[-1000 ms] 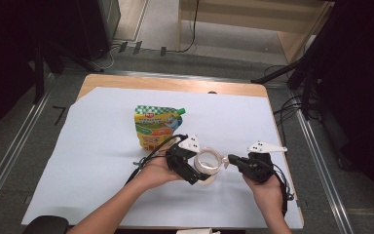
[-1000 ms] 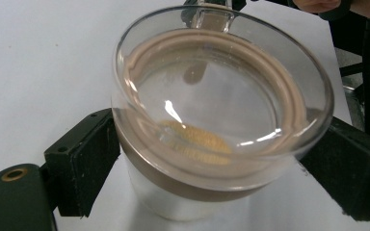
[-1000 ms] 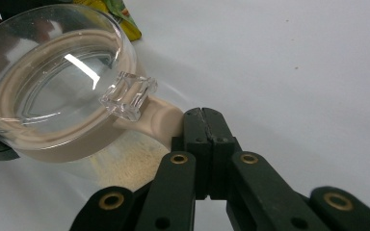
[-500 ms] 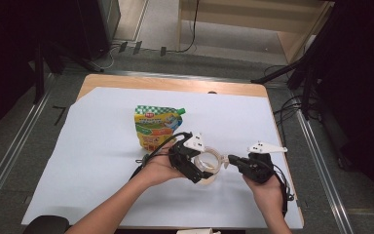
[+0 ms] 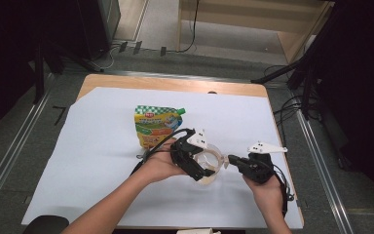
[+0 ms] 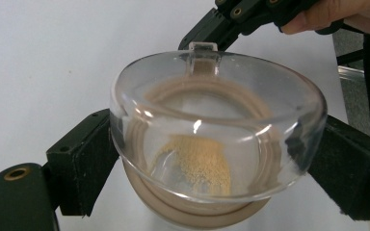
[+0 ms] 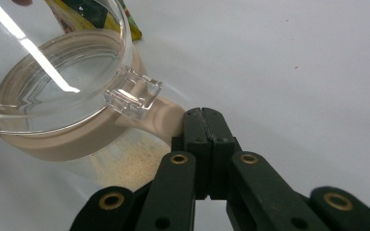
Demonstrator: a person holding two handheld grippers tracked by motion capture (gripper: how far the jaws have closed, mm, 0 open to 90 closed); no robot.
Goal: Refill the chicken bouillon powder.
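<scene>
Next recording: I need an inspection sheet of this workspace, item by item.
Surface: white sheet over a wooden table.
Job's things: clear jar with beige rim, tan powder inside, clear lid tilted on top.
Clutter: green-yellow pouch lying beyond the jar.
Grippers: left tool clamps the jar's sides; right tool is shut, its tip at the beige rim tab.
Cables: black leads on the floor.
Surroundings: wooden furniture beyond the table.

A wooden desk (image 5: 126, 82) is covered by a white sheet (image 5: 87, 161). A green and yellow pouch (image 5: 156, 124) is laid flat near the middle, toward the far side.
</scene>
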